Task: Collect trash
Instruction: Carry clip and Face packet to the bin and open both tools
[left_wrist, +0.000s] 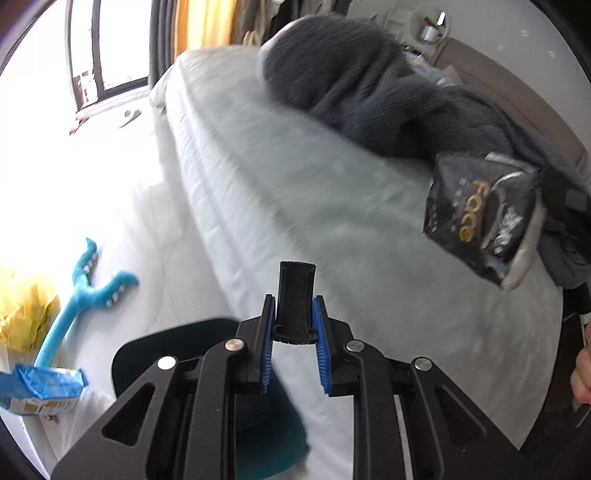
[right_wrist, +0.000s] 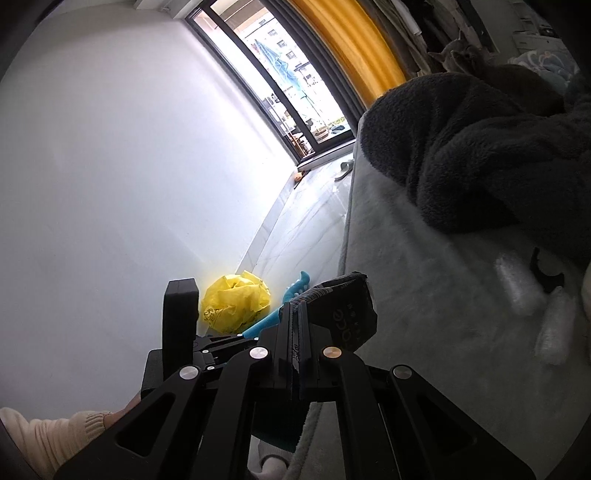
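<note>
Over bed (left_wrist: 332, 206): left gripper (left_wrist: 294, 314) clamped on black handle (left_wrist: 296, 295); right gripper (right_wrist: 298, 314) pinching black wrapper (right_wrist: 347, 310).

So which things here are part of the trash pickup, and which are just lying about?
Job:
- black crinkled "Face" wrapper, clamped in right gripper
- black handle, clamped in left gripper
- crumpled yellow plastic bag, probably

Lying about:
- dark grey fleece blanket
- blue plush toy
- pale bed cover
</note>
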